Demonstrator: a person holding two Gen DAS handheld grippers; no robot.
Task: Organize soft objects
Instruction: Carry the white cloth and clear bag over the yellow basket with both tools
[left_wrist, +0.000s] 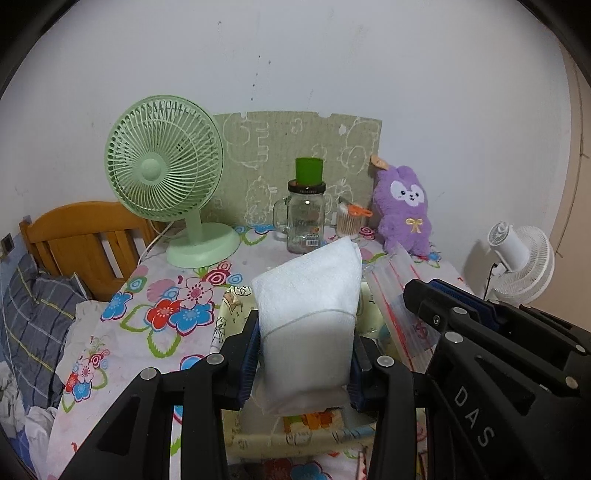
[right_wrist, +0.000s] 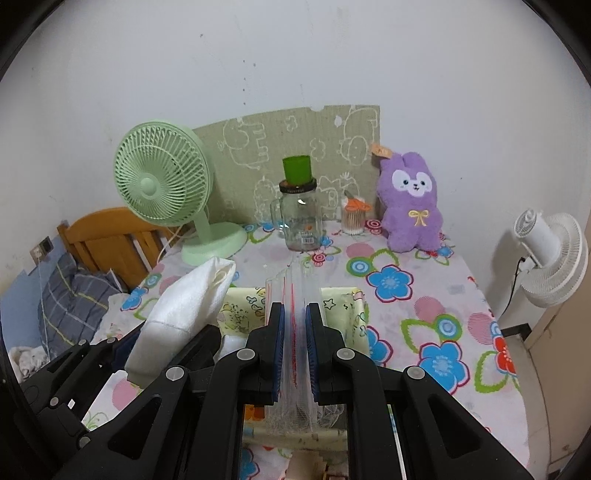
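Left gripper (left_wrist: 304, 354): your jaws clamp the white soft pack (left_wrist: 308, 306), which stands up between the pads above the fabric bin (left_wrist: 236, 439).
Right gripper (right_wrist: 294, 347): your jaws are closed flat on the clear zip bag (right_wrist: 293, 295) — its red-striped edge rises ahead of the fingers.
Pose: both grippers tilt downward, side by side, over the bin's near half.
Step in hand: judged as carrying both soft items to the bin; neither is set down yet.
Next move: lower each item inside the bin walls before you release — the pack is bulky and could catch the rim.
Tablecloth (right_wrist: 424, 295): floral, beneath the bin.
Far edge: green fan (left_wrist: 162, 173), glass jar (left_wrist: 304, 221), purple plush (left_wrist: 404, 210) against the wall.
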